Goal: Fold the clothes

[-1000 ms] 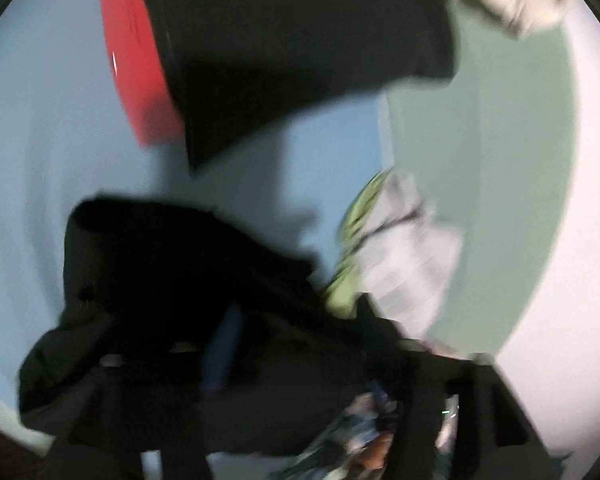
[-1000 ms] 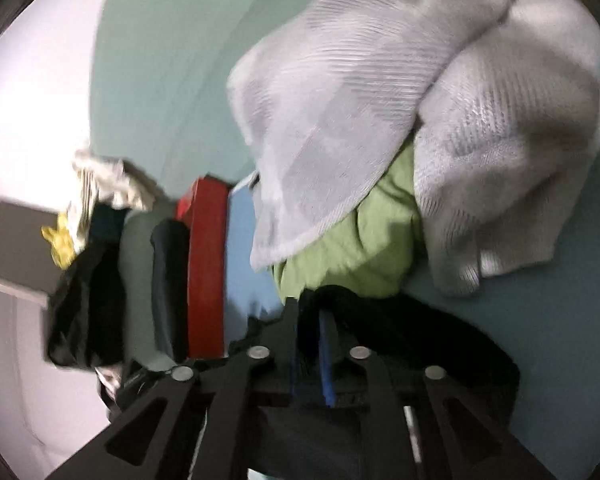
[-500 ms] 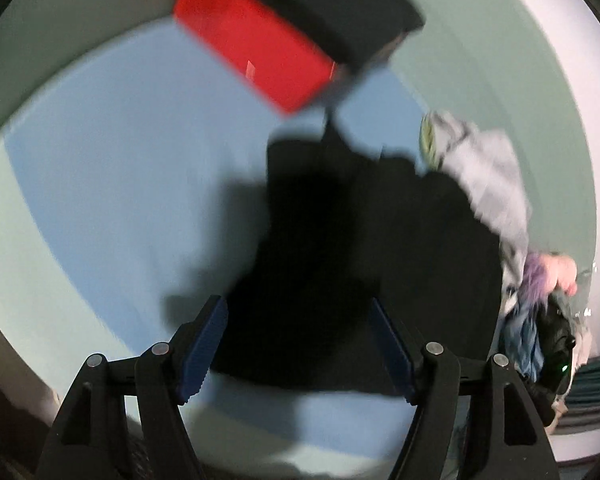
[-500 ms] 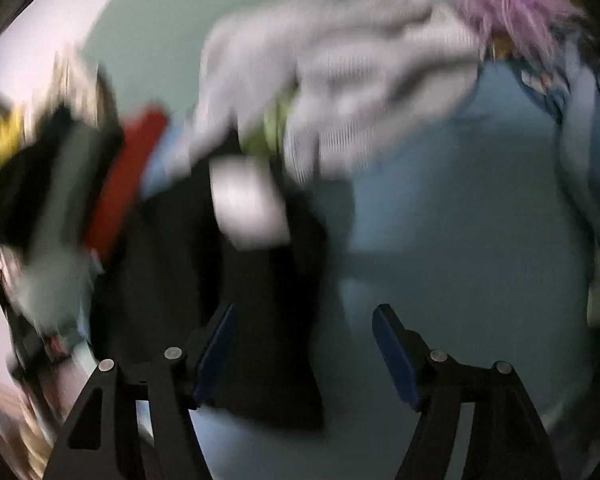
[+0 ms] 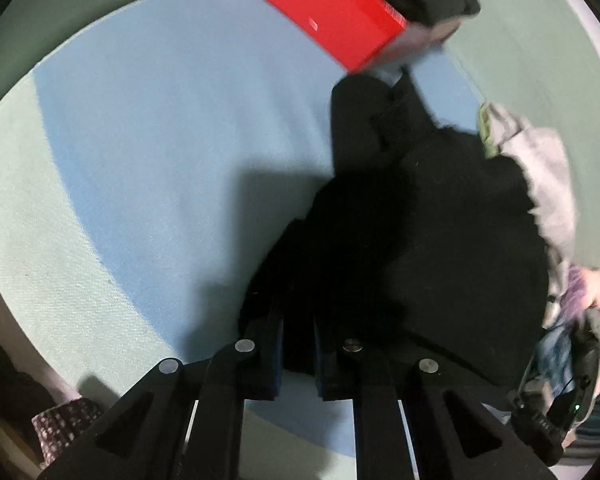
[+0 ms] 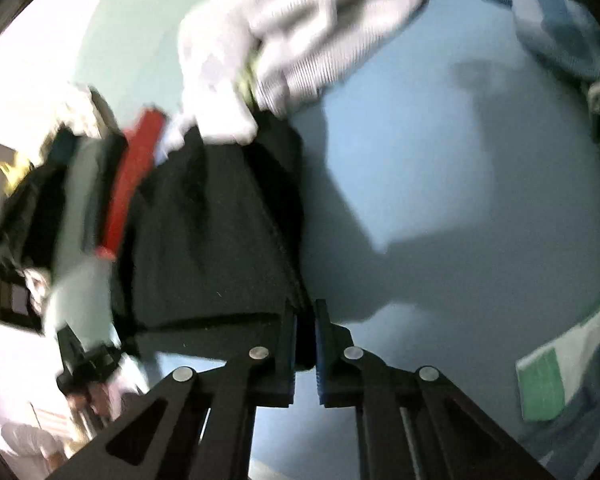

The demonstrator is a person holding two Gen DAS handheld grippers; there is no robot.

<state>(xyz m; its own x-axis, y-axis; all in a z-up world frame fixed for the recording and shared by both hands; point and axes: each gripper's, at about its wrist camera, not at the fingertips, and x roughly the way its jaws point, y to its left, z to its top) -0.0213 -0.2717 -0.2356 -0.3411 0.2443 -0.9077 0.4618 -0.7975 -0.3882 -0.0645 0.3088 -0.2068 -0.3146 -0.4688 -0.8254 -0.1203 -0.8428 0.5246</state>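
Left wrist view: the left gripper (image 5: 298, 354) has just been closing, and its blue-padded jaws now pinch the near edge of a black garment (image 5: 428, 216); the cloth fills the narrow gap between the pads. That garment lies spread on a light blue sheet (image 5: 160, 128), running up and to the right from the gripper; its far end reaches a red box (image 5: 324, 8) that has dark folded cloth on top. Along the garment's right edge sits a heap of grey knitted clothing (image 5: 548, 184) with a sliver of green fabric (image 5: 486, 132) showing beneath; lower right is too blurred to name.

Right wrist view: the right gripper (image 6: 305, 350) has also just been closing, and its jaws clamp a corner of the same black garment (image 6: 212, 240), a fold of dark cloth caught between the pads; the garment stretches away up and to the left, with bare blue sheet (image 6: 440, 168) to its right. The grey knitted clothing (image 6: 308, 28) overlaps its far edge, and the red box (image 6: 134, 180) stands on its left side. A green and white folded item (image 6: 548, 376) lies at the right rim.
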